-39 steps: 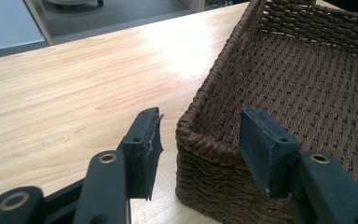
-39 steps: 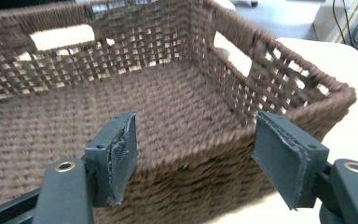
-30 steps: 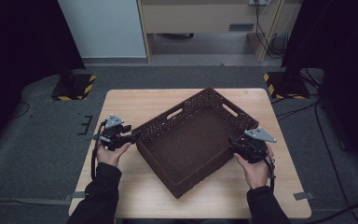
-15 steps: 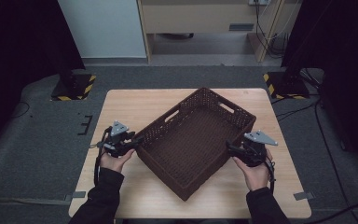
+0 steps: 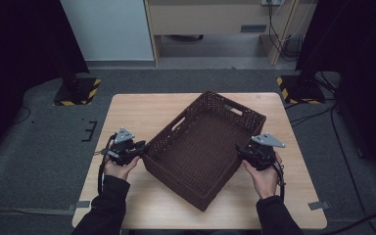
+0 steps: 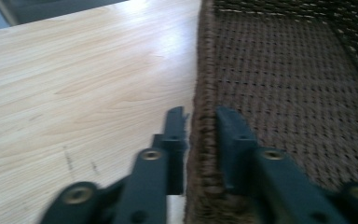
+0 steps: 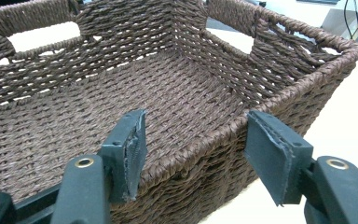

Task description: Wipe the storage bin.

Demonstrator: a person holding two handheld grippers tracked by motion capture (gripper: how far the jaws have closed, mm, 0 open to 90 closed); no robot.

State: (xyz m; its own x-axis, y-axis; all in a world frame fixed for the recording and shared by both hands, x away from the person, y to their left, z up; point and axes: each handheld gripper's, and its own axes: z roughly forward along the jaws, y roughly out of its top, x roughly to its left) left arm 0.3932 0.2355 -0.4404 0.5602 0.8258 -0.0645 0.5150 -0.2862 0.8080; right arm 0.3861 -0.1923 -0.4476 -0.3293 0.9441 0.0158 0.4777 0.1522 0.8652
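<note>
I've got the brown woven basket (image 5: 203,147) sitting skewed on the light wood worktop (image 5: 142,110), roughly mid-surface, one corner pointing toward me, another toward the far edge. It's rectangular w/ cut-out handle slots in the walls; inside is bare weave.

L gripper (image 5: 138,148) is at the basket's left wall, near the left corner. In the left gripper view its jaws straddle the rim (image 6: 204,126): one pad on the outer side over the worktop (image 6: 74,84), the other on the inner side over the basket floor. Jaws have just been closing and now stand narrow, both pads pressing the woven wall, so I read that as a grip on the rim.

R gripper (image 5: 245,152) is at the basket's right wall, toward the near end. In the right gripper view the jaws bracket the rim (image 7: 214,135), left pad inside the basket, right pad outside over the worktop. They've just been closing a bit, but there's still a clear gap btw each pad and the weave; not clamped, approx half open.

Both hands come in from the near edge, dark sleeves, cables trailing off the grippers. Basket's base looks flat on the worktop; can't tell for sure at the near corner.
</note>
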